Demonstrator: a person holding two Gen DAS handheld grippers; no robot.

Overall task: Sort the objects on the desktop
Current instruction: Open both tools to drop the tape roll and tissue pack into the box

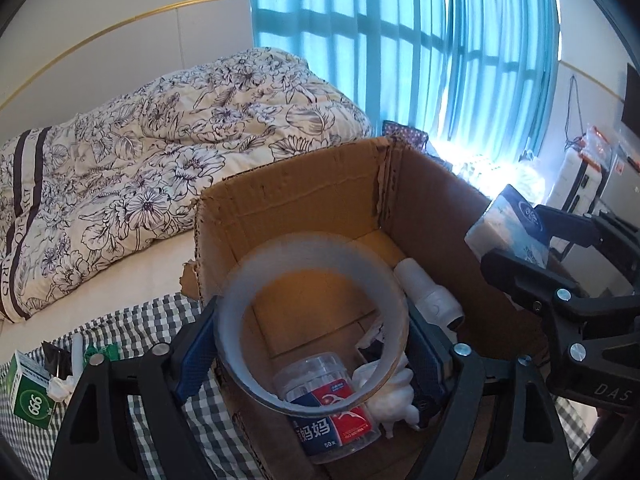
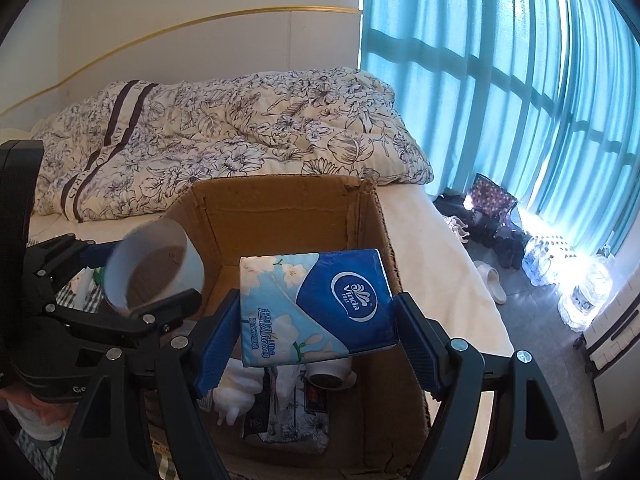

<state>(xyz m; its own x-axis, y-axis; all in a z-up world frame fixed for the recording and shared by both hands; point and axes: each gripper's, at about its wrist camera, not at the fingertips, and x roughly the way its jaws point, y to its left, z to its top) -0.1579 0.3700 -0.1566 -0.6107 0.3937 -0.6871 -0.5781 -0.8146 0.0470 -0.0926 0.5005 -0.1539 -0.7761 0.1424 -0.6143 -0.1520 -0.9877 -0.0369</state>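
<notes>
My left gripper is shut on a wide roll of clear tape, held over the open cardboard box. Inside the box lie a clear plastic jar with a red and blue label, a white bottle and a white figurine. My right gripper is shut on a blue and white tissue pack, also above the box. The tape roll and the left gripper show at the left of the right wrist view. The tissue pack and right gripper show at right.
The box stands on a checked cloth beside a bed with a floral quilt. A green and white medicine box and a white tube lie on the cloth at left. Blue curtains, shoes and water bottles fill the right.
</notes>
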